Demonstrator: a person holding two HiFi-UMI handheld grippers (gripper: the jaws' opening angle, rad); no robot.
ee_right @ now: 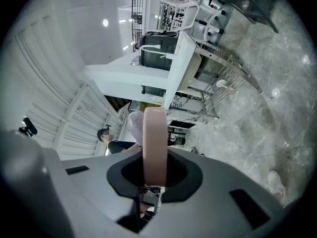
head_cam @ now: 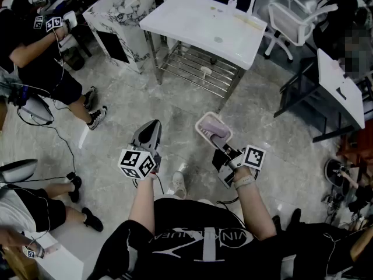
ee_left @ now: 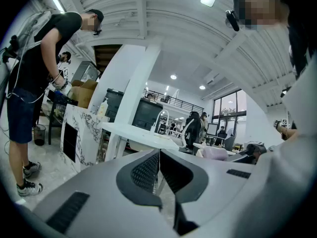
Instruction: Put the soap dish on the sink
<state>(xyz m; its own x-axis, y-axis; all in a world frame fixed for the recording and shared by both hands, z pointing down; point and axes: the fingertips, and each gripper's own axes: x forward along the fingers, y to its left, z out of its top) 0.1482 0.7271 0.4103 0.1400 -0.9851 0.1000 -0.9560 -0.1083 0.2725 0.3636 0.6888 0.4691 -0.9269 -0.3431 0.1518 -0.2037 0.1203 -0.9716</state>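
Slippage looks the likeliest trouble: the right gripper (head_cam: pixel 221 143) pinches the soap dish (head_cam: pixel 211 127) by one thin rim, the sink (head_cam: pixel 192 22) well apart; left gripper (head_cam: pixel 149 134) is pressed together, empty

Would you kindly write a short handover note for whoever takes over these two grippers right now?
Left gripper: shut, empty.
Right gripper: shut on the pink plastic soap dish, clamped by its rim.
White rectangular sink top: some way ahead, not yet reached.
Done: dish in hand.
Left to do: walk up, set it on the sink, release.
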